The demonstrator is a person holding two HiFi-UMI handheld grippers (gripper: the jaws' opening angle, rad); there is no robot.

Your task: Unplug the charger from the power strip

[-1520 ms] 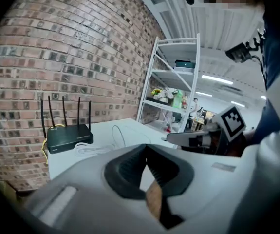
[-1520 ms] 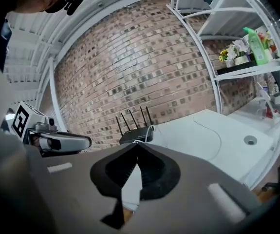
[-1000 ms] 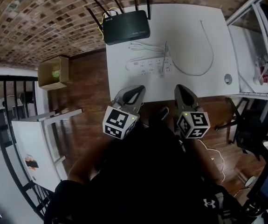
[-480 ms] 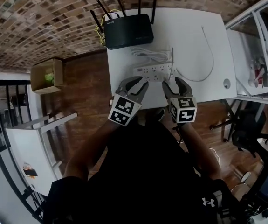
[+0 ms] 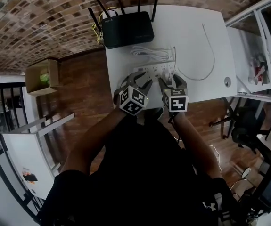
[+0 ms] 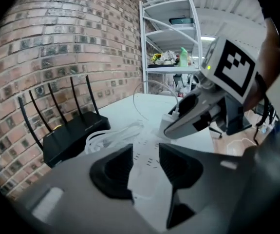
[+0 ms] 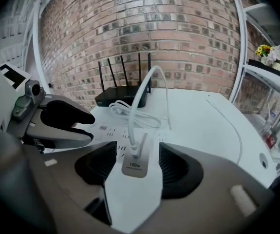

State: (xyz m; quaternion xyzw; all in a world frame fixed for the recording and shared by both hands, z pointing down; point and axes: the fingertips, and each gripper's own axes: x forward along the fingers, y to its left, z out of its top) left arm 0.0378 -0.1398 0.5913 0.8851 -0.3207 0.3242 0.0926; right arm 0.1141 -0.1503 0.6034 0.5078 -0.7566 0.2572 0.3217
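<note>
Brick wall point(image 7: 178, 28) fills the background beyond both grippers, and the white table point(image 5: 192, 27) spreads out under them. Past the jaws sits the black router point(image 5: 127, 29), antennas up. Nearer, the white power strip point(image 6: 147, 155) runs directly beneath the left gripper point(image 6: 145, 165), whose jaws stand apart above it, clamping nothing. Just beside it, the right gripper point(image 7: 137, 167) is also spread wide, one pad on each side of the charger point(image 7: 134, 165). The head view buries that charger behind the gripper's body. The right gripper view shows it plainly: plugged upright into the strip, "100W" on its face, and I can't tell whether the pads touch it. Its white cable point(image 7: 147, 89) arcs up and away from the jaws toward the router.
</note>
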